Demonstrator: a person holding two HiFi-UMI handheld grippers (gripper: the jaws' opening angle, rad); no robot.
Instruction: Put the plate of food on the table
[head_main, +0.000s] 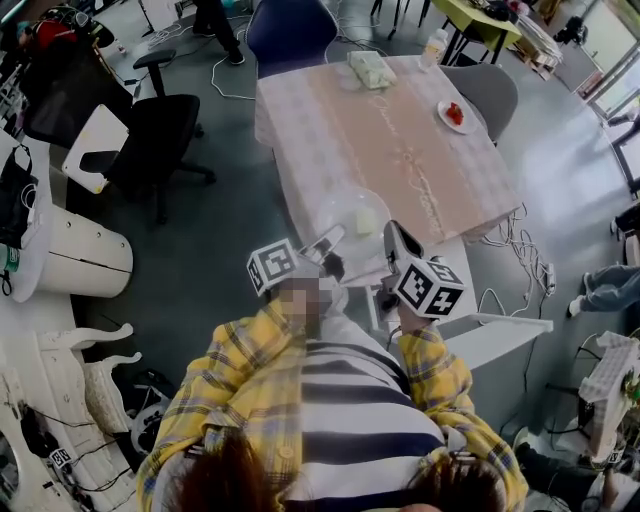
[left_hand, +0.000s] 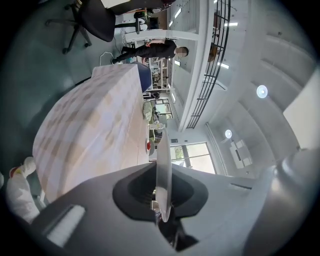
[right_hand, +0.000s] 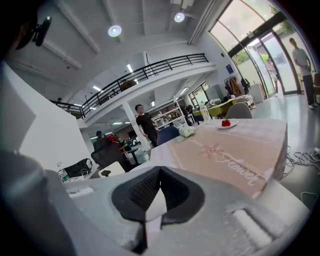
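A clear plate (head_main: 350, 208) with a pale piece of food (head_main: 366, 220) hangs over the near edge of the table (head_main: 400, 150), which has a pink checked cloth. My left gripper (head_main: 333, 240) is shut on the plate's near rim. In the left gripper view the plate (left_hand: 163, 170) stands edge-on between the jaws of the left gripper (left_hand: 162, 200). My right gripper (head_main: 392, 238) sits at the plate's right rim. In the right gripper view the right gripper (right_hand: 155, 200) has its jaws closed on a pale sliver, apparently that rim, with the table (right_hand: 225, 150) ahead.
A small plate with red food (head_main: 455, 115) lies at the table's far right. A pale packet (head_main: 368, 68) and a bottle (head_main: 435, 45) stand at the far end. A blue chair (head_main: 290, 30) and a grey chair (head_main: 485, 90) border the table. Cables (head_main: 510, 250) trail on the floor to the right.
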